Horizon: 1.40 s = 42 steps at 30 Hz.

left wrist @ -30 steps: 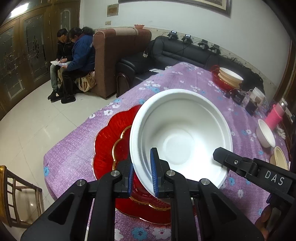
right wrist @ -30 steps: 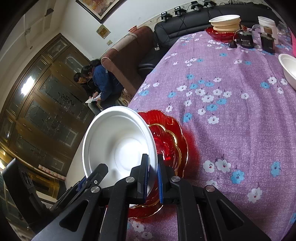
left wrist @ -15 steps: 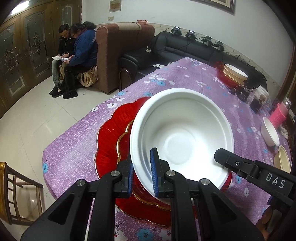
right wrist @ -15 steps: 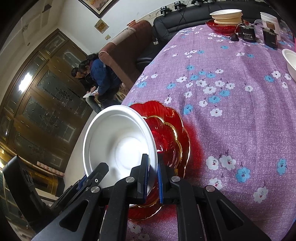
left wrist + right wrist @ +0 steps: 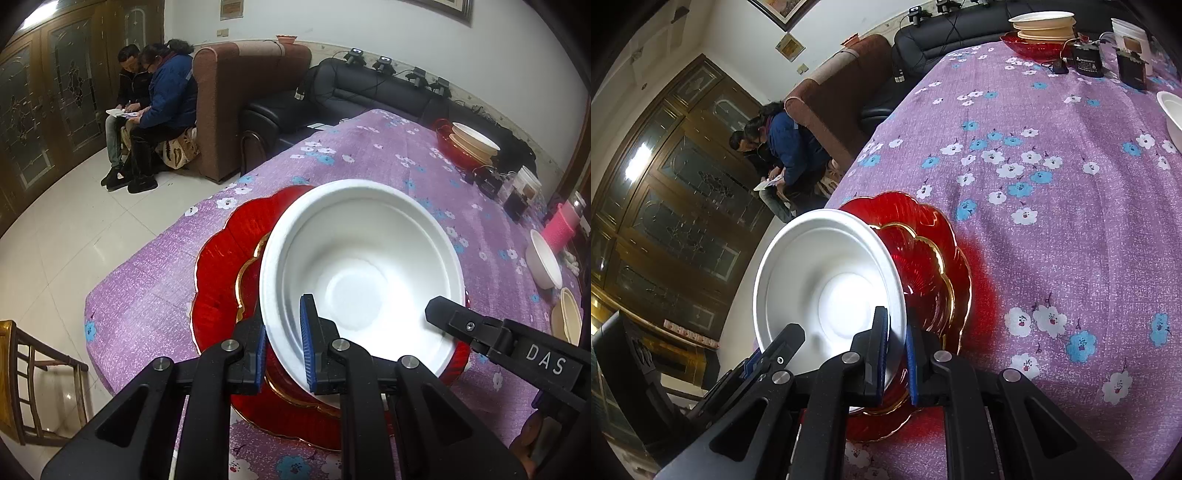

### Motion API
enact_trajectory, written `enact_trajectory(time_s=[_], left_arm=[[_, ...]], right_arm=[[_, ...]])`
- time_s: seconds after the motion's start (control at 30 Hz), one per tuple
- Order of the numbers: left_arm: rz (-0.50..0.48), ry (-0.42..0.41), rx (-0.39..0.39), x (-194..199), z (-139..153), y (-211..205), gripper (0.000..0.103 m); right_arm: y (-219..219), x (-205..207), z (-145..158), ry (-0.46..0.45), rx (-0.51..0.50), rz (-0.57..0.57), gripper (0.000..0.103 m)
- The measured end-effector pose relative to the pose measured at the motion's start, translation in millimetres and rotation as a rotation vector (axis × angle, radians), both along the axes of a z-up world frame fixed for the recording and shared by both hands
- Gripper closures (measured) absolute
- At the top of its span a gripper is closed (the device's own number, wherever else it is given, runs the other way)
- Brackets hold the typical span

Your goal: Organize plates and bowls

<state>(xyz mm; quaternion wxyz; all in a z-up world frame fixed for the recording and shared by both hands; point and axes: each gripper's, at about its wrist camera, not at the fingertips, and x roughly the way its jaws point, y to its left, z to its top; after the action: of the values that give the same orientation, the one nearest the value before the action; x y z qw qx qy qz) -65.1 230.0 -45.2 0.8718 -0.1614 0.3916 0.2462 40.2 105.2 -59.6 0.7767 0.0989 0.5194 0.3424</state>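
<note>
While both grippers pinch the rim of the same white bowl (image 5: 362,266), it sits at the centre of the left wrist view, over two nested red plates (image 5: 218,280) at the near end of the purple flowered tablecloth (image 5: 373,147). The left gripper (image 5: 283,347) has its jaws drawn narrow on the bowl's near-left rim, one blue pad inside and one outside. The right gripper (image 5: 897,354), low in its own view, clamps the opposite edge the same way. Whether the bowl rests on the plates or hangs just above them I cannot tell.

Judging from this, the sorting is only partly done. One pile looks finished: a stack of pale bowls (image 5: 1043,24) on a red dish at the upper right of the right wrist view. The white bowl and red plates appear to be forming a second pile. Left over are a loose white bowl (image 5: 545,260) and a cream bowl (image 5: 567,319) at the right edge of the left wrist view, well apart from both piles.
</note>
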Motion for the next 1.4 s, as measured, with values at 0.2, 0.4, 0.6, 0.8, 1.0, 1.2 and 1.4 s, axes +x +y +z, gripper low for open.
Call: enact_trajectory(time_s=[0.2, 0.4, 0.6, 0.8, 1.0, 1.2, 1.4], left_arm=[[0.007, 0.008, -0.008, -0.1, -3.1, 2.7, 0.089], [0.009, 0.008, -0.009, -0.1, -3.2, 3.3, 0.089], [0.009, 0.010, -0.009, 0.2, -3.6, 4.3, 0.089], [0.011, 0.012, -0.012, 0.7, -4.7, 4.5, 0.089], [0.017, 0.017, -0.028, 1.6, -5.3, 3.6, 0.088], [0.028, 0.010, -0.045, -0.6, -3.7, 3.8, 0.053], [0.041, -0.004, -0.043, -6.0, 0.9, 3.4, 0.044]], right_arm=[[4.5, 1.6, -5.8, 0.011, -0.008, 0.008, 0.092], [7.8, -0.3, -5.1, 0.011, -0.010, 0.007, 0.092], [11.9, -1.9, -5.0, 0.006, -0.015, 0.011, 0.091], [10.9, -0.8, -7.1, 0.023, -0.006, 0.006, 0.091], [8.4, -0.1, -7.6, 0.019, -0.005, -0.001, 0.090], [3.2, -1.6, -5.0, 0.016, 0.021, -0.009, 0.068], [0.1, -8.7, 6.1, -0.019, 0.050, -0.014, 0.036]])
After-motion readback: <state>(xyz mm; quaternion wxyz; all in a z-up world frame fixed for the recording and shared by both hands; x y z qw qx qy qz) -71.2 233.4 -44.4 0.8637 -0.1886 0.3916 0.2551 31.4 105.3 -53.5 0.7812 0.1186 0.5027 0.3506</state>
